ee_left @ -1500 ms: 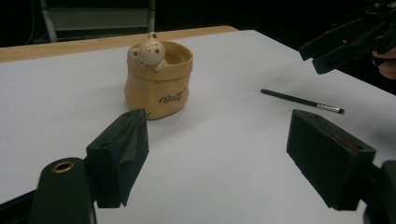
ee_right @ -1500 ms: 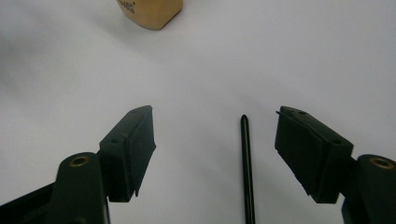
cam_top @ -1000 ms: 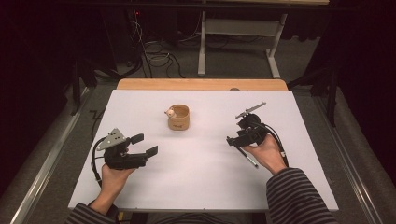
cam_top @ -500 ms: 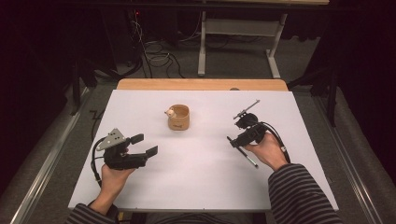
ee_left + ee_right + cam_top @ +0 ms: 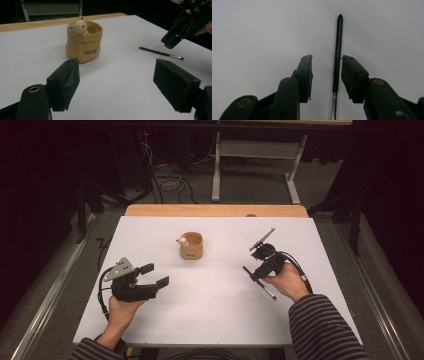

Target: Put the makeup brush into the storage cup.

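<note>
Since a second ago the right tool [image 5: 256, 270] has dropped over the thin black brush [image 5: 259, 283] and its jaws have been closing, the brush between them but not yet pinched. The brush is lying flat on the white worktop [image 5: 215, 315], its long axis running along the jaws in the right gripper view [image 5: 336, 72], pointed black tip away from the hand. The left tool [image 5: 152, 276] is hanging wide open, unmoved, near the bear pot [image 5: 191, 245].

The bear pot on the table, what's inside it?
The tan bear pot has a small bear figure leaning over its rim. In the left gripper view the inner wall looks bare near the top. Its front wall covers the bottom, so anything lying there cannot be seen.
</note>
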`<state>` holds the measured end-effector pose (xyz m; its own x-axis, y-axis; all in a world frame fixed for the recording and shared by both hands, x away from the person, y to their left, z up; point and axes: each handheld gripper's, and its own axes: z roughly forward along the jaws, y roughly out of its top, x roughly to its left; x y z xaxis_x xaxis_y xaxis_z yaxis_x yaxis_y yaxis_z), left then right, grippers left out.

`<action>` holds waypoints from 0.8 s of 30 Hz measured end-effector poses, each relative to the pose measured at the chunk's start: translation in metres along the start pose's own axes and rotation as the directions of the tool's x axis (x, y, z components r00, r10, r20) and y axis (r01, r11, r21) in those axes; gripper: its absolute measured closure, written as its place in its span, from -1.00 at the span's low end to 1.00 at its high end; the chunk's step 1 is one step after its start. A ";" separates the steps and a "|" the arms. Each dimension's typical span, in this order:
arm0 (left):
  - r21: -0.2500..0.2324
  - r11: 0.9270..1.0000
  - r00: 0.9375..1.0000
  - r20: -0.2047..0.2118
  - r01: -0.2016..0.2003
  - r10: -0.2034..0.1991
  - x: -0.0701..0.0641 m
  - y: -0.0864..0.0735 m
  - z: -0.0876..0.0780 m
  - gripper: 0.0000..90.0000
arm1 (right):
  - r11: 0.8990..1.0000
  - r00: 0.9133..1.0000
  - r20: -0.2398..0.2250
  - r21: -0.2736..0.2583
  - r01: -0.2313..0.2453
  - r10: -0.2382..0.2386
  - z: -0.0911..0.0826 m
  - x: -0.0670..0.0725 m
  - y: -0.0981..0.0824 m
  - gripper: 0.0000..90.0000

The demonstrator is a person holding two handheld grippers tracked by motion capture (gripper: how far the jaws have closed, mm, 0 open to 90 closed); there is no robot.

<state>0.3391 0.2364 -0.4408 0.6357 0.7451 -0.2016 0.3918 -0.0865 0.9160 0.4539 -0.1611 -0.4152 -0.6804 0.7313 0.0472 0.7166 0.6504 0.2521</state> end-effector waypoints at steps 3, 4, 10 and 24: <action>-0.001 1.000 1.000 -0.001 0.001 -0.001 0.000 0.000 0.000 -0.51 | 1.000 1.000 0.002 0.013 -0.006 0.006 0.001 0.000 0.000 0.41; -0.001 1.000 1.000 -0.001 0.001 -0.001 0.000 0.000 0.000 -0.51 | 1.000 1.000 0.006 0.018 -0.017 0.016 0.002 0.001 0.001 0.41; 0.000 1.000 1.000 -0.001 0.001 -0.001 0.000 0.000 0.000 -0.51 | 0.998 1.000 0.011 0.060 0.001 -0.002 0.006 -0.001 0.001 0.44; 0.001 1.000 1.000 0.000 0.000 0.000 0.000 0.000 0.000 -0.51 | 0.991 1.000 0.019 0.135 -0.014 0.011 0.015 -0.005 -0.004 0.56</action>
<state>0.3389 0.2365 -0.4408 0.6357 0.7452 -0.2011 0.3921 -0.0873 0.9158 0.4571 -0.1642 -0.4309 -0.6694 0.7422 0.0321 0.7399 0.6621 0.1189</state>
